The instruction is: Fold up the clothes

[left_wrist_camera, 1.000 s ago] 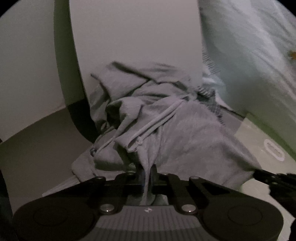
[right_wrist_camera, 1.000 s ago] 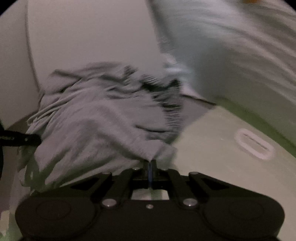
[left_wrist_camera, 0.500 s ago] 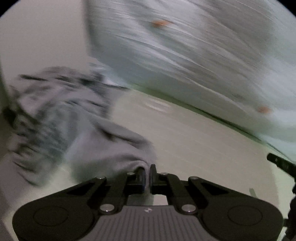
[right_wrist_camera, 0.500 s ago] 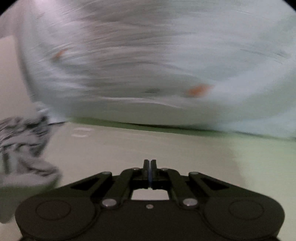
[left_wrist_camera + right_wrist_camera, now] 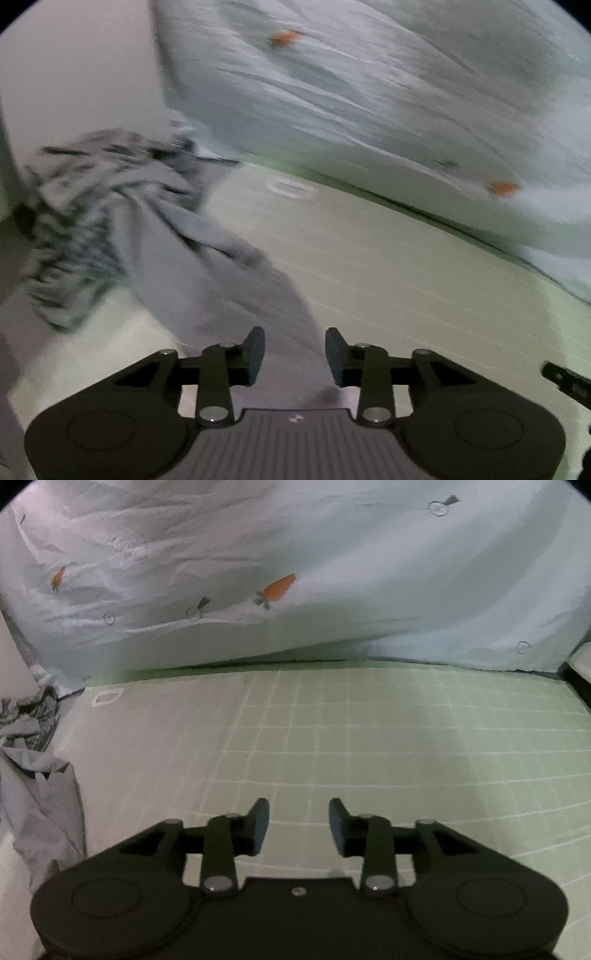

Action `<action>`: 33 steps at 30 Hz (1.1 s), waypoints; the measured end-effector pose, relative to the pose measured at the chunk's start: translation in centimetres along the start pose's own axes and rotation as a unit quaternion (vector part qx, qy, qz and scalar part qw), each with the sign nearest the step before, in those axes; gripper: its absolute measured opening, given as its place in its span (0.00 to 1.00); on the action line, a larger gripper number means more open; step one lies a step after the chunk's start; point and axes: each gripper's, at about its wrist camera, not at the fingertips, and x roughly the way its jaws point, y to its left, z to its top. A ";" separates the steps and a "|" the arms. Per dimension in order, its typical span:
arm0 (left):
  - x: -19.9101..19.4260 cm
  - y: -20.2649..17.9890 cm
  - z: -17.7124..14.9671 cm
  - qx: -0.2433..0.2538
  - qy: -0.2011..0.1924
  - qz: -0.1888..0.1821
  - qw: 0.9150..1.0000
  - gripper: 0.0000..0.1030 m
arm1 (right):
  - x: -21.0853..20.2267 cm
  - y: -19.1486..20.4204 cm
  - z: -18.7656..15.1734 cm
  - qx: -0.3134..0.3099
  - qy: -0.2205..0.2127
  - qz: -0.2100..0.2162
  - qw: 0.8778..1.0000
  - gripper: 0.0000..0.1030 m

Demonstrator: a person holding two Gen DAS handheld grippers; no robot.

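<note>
A grey garment (image 5: 207, 266) lies stretched from a rumpled heap at the left of the left wrist view down toward my left gripper (image 5: 294, 356). That gripper is open, its jaws apart, with an end of the cloth lying between and under them. The heap is blurred. In the right wrist view the garment (image 5: 40, 794) lies at the far left edge. My right gripper (image 5: 299, 827) is open and empty over the pale green gridded mat (image 5: 369, 746).
A pale blue quilt with orange carrot prints (image 5: 295, 572) is heaped along the back of the mat; it also shows in the left wrist view (image 5: 388, 92). A white wall (image 5: 74, 74) stands at the left. A white oval mark (image 5: 108, 697) is on the mat.
Both grippers have swung right, away from the heap, and opened. The left one pulled a length of the grey garment out across the mat and let it go. The right let go earlier.
</note>
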 end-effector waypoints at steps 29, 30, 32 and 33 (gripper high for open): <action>11.5 16.0 12.2 -0.096 -0.072 0.150 0.981 0.05 | 8.7 7.9 0.9 -0.031 0.066 -0.089 0.993 0.72; 10.6 14.4 12.3 -0.086 -0.078 0.132 0.984 0.04 | 8.4 7.4 0.8 -0.025 0.064 -0.089 0.994 0.72; 8.5 10.8 12.2 -0.060 -0.092 0.089 0.990 0.04 | 7.8 6.3 0.6 -0.013 0.059 -0.088 0.994 0.72; 7.5 8.5 12.0 -0.041 -0.098 0.067 0.992 0.04 | 7.5 5.8 0.5 -0.008 0.056 -0.088 0.995 0.72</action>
